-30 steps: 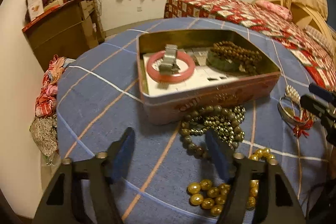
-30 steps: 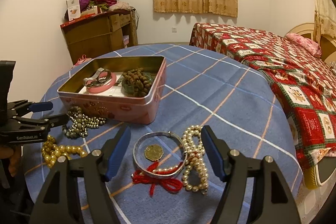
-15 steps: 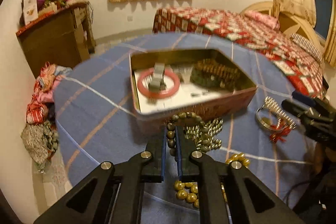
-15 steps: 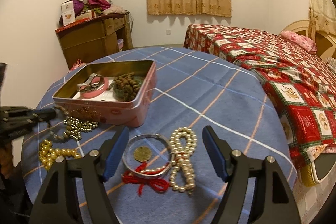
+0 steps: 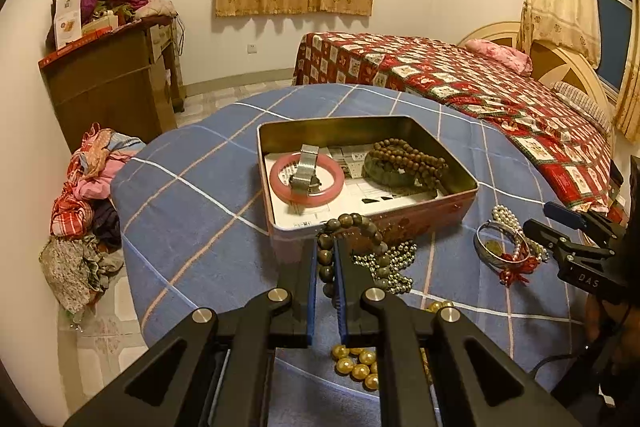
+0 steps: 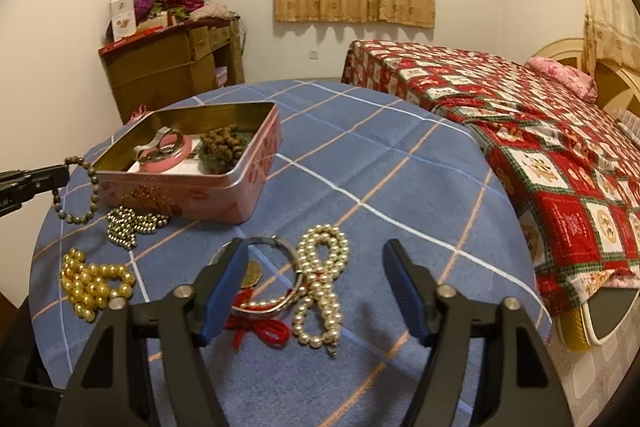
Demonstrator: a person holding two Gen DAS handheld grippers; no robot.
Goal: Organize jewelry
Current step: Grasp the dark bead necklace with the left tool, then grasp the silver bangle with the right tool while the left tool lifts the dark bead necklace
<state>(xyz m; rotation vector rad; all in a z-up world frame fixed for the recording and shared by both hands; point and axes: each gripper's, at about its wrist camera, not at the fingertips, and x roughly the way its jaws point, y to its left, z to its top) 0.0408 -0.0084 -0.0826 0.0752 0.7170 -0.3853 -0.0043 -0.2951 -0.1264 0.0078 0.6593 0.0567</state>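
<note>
Left gripper (image 5: pixel 325 247) clamped on dark bead bracelet (image 6: pixel 82 189), lifted at tin's (image 6: pixel 224 193) 9 o'clock. Right gripper (image 6: pixel 316 269) jaws closing, nothing pinched, over pearl strand (image 6: pixel 322 291).

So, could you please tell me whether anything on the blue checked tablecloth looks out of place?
Yes: four jewelry pieces lie loose outside the pink metal tin: gold bead strand, small brass-coloured bead chain, silver bangle with red cord and white pearl strand. The left gripper holds a dark bead bracelet.

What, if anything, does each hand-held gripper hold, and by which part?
Left hand-held gripper: dark beaded bracelet, pinched on one side of its loop. Right hand-held gripper, closing: nothing.
</note>
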